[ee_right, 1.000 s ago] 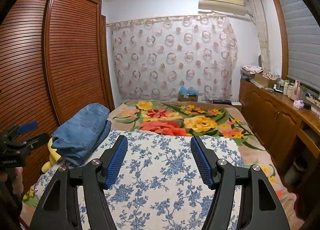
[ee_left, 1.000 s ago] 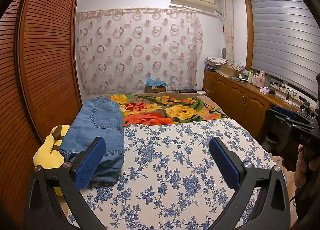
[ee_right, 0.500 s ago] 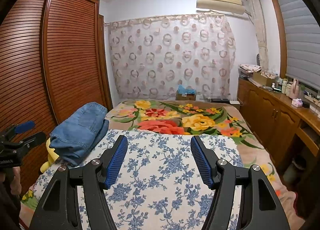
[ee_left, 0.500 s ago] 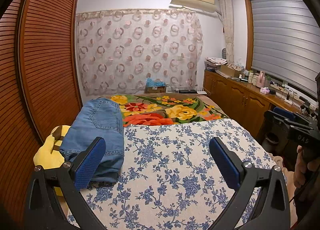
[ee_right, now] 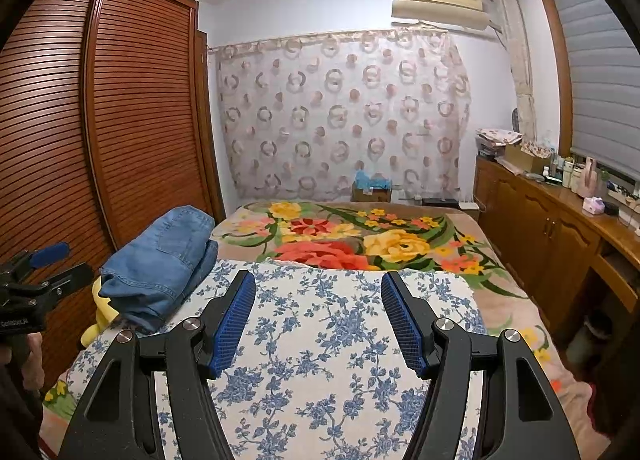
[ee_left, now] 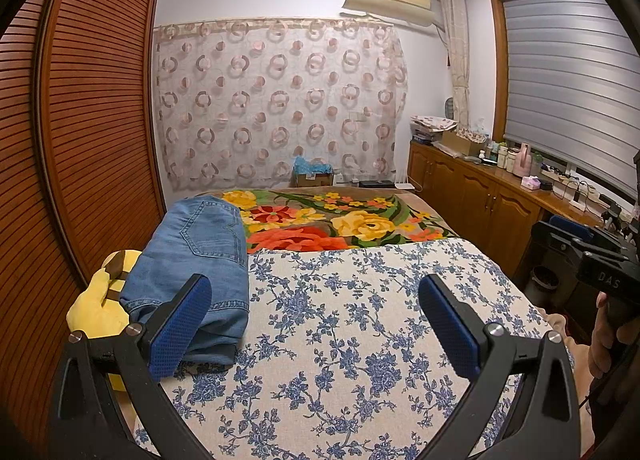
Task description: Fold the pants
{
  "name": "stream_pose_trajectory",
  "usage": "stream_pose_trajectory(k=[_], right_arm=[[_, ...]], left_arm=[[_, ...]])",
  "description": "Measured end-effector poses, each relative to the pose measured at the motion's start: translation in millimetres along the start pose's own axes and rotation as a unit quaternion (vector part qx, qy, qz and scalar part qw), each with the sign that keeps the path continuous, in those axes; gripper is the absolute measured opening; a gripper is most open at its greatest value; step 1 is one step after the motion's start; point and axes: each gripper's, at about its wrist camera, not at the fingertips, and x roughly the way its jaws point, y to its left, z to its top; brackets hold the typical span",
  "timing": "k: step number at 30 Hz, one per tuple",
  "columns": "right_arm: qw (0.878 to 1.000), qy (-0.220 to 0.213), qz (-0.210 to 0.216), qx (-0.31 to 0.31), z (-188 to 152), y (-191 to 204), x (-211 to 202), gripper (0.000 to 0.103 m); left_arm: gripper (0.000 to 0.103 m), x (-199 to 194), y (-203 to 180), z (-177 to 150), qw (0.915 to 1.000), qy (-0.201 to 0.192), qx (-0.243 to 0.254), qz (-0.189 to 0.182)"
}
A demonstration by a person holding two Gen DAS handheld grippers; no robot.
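Blue denim pants (ee_left: pixel 196 260) lie folded in a stack at the left edge of the bed, partly on a yellow plush toy (ee_left: pixel 102 300). They also show in the right wrist view (ee_right: pixel 160 264). My left gripper (ee_left: pixel 314 292) is open and empty, held above the blue-flowered sheet (ee_left: pixel 340 320), its left finger in front of the pants' near end. My right gripper (ee_right: pixel 318 292) is open and empty above the same sheet (ee_right: pixel 328 324), to the right of the pants. Each gripper shows at the other view's edge.
A bright floral blanket (ee_left: pixel 340 223) covers the bed's far half. A slatted wooden wardrobe (ee_left: pixel 92 131) runs along the left. Wooden cabinets (ee_left: pixel 480 195) with clutter on top line the right wall. A cardboard box (ee_left: pixel 314 177) sits past the bed by the curtain.
The right wrist view has shifted slightly leftward and lower; the left gripper has barely moved. Both grippers stay open and the pants lie still.
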Motion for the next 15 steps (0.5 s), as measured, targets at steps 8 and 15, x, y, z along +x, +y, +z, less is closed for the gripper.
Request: stream_pose_trajectory(k=[8, 15], right_arm=[[1.000, -0.001, 0.000, 0.001, 0.7, 0.7, -0.4, 0.067], [1.000, -0.003, -0.002, 0.003, 1.3, 4.9, -2.2, 0.067]], left_arm=[[0.103, -0.7, -0.6, 0.0, 1.0000, -0.001, 0.000, 0.000], [0.103, -1.2, -1.4, -0.5, 1.0000, -0.001, 0.000, 0.000]])
